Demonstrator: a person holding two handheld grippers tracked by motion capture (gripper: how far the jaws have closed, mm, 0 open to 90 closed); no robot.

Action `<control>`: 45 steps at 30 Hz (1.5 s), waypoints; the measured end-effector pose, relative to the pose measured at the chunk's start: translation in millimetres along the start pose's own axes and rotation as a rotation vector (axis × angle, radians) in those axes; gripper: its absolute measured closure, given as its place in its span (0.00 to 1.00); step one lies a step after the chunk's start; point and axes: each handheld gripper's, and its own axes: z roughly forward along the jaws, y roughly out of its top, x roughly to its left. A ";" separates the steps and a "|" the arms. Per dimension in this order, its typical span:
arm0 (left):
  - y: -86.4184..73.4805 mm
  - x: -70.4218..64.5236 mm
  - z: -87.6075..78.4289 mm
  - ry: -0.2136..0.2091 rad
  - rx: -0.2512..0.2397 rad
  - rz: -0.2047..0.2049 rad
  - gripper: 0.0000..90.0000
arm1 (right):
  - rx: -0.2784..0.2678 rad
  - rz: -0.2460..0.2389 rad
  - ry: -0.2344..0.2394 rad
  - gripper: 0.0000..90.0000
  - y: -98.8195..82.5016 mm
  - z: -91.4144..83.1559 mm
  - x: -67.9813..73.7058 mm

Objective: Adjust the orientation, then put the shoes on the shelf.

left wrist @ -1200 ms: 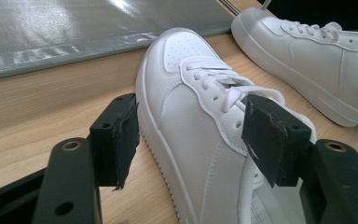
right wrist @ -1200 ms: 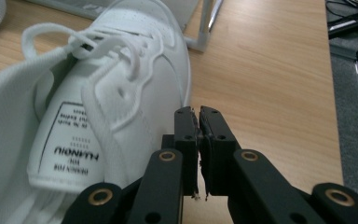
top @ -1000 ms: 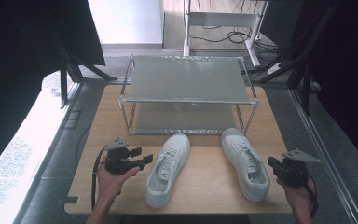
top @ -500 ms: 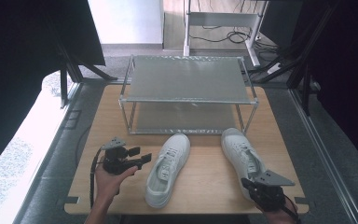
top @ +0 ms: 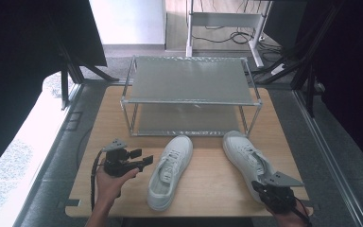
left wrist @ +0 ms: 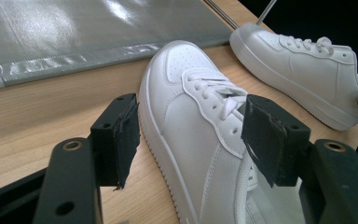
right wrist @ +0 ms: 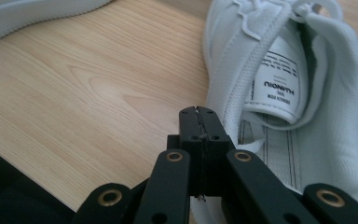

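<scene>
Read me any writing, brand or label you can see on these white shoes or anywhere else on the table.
"HUANQIU", seen upside down, on the white tongue label inside the white lace-up sneaker on the right.
The smaller lines on that label: too small and blurred to read.
No readable text on the other white sneaker, the metal two-tier rack or the wooden table.

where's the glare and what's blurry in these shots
High view: floor at left blown out white, dark curtains either side. Left gripper view: glare streaks on the rack shelf, near pads soft. Right gripper view: shut right tool sharp, shoe tongue label readable.
</scene>
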 end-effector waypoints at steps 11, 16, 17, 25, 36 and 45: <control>4.9 -11.6 -2.3 -0.030 -0.014 0.032 0.43 | -0.132 0.036 0.069 0.85 14.1 -12.6 -9.4; 6.1 -16.9 -0.3 -0.044 0.000 0.046 0.42 | -0.174 0.011 0.035 0.75 37.5 -17.1 -14.7; 6.1 -16.8 -0.3 -0.044 0.002 0.045 0.42 | -0.178 0.008 0.036 0.74 42.2 -16.9 -15.5; 5.4 -16.6 -0.6 -0.043 0.014 0.036 0.43 | -0.227 0.014 0.054 0.64 81.0 -11.9 -24.1; 2.0 -26.4 13.1 -0.010 0.097 0.076 0.45 | -0.209 0.039 0.023 0.61 72.5 -4.4 -24.6; -2.0 -33.1 25.2 0.045 0.158 0.121 0.48 | -0.188 0.040 0.017 0.60 68.6 1.2 -23.8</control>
